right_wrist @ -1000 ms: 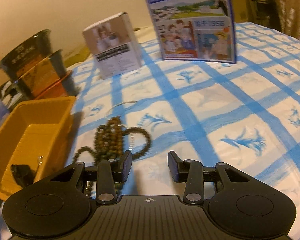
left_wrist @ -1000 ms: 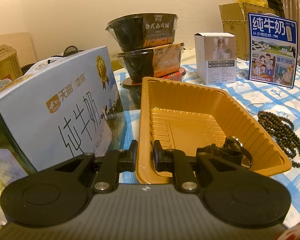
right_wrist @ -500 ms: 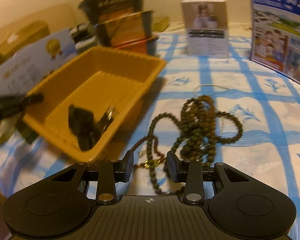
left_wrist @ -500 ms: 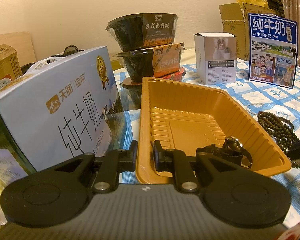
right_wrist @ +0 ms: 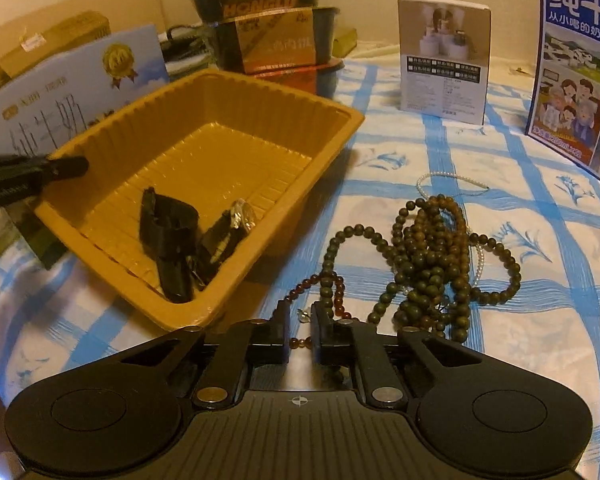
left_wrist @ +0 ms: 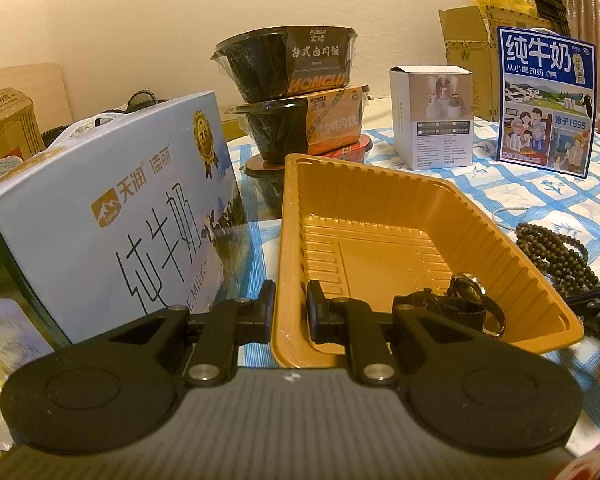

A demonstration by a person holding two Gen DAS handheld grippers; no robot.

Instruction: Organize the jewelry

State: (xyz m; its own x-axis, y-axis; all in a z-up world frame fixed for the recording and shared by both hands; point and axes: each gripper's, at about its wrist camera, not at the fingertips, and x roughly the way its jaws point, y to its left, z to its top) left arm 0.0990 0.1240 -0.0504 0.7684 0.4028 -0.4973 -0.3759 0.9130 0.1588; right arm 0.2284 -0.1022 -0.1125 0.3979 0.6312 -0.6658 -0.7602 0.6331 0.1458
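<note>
An orange plastic tray (left_wrist: pixel 380 216) (right_wrist: pixel 332 108) sits on the blue-checked cloth with a black-strapped watch (left_wrist: pixel 460 304) (right_wrist: pixel 188 236) lying inside. My left gripper (left_wrist: pixel 291 312) is shut on the tray's near-left rim. A tangle of dark green beads (right_wrist: pixel 428 264) (left_wrist: pixel 552 252), a reddish-brown bead bracelet (right_wrist: pixel 328 292) and a thin pearl strand (right_wrist: pixel 448 180) lie on the cloth to the right of the tray. My right gripper (right_wrist: pixel 302 330) is low over the reddish bracelet, its jaws narrowed around the beads with a small gap between them.
A white-blue milk carton box (left_wrist: pixel 112 224) stands left of the tray. Stacked black food bowls (left_wrist: pixel 296 92) stand behind it. A small white box (right_wrist: pixel 444 60) and a blue milk carton (right_wrist: pixel 580 72) stand at the back right. Cardboard boxes (left_wrist: pixel 472 64) are beyond.
My right gripper swung left from the open cloth toward the bead pile, came down over the reddish bracelet, and its jaws narrowed. The left gripper kept still on the tray rim.
</note>
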